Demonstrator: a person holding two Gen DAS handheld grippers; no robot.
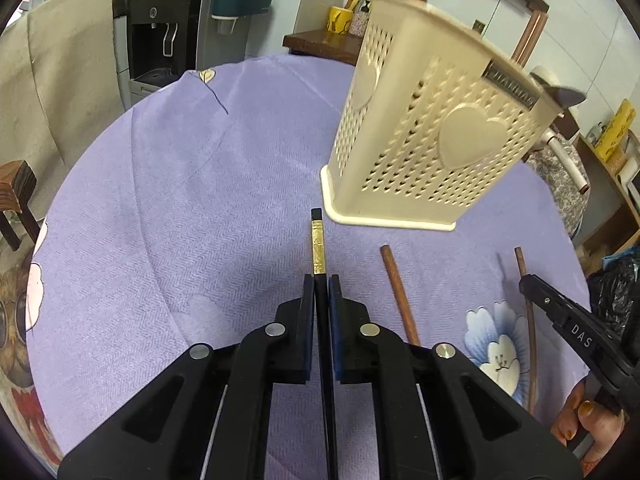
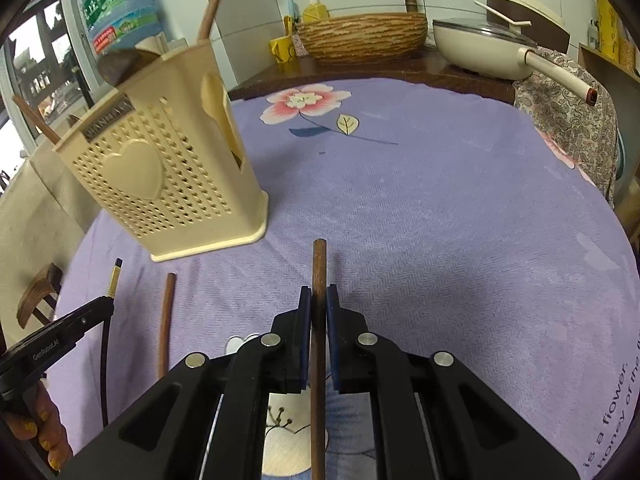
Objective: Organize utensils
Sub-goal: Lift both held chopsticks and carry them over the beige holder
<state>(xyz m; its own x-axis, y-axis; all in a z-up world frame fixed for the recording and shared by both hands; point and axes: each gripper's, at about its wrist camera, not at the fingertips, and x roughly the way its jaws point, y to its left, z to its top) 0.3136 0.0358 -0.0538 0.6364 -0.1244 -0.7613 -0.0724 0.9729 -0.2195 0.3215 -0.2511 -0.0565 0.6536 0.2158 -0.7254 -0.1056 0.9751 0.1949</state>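
Both views bright and even, indoor light, soft. Daylight enters through the window [image 2: 38, 68] at far left of the right wrist view, slightly blown out. Shadows on the purple cloth [image 1: 180, 208] faint and short. Mild glare on the pan lid [image 2: 484, 32]. Strong fisheye bending; black vignette at corners. Centre sharp, rims soft, holder [image 1: 432, 120] leaning from distortion.

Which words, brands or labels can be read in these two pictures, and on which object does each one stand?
"DAS": on the right gripper.
"GenRobot.AI": on the left gripper.
"is a flower" and "honey or the": printed on the purple tablecloth, cut off at the picture's edge.
Metal nameplate on the cream utensil holder: blurred, not readable.
Water bottle label: too small to read.
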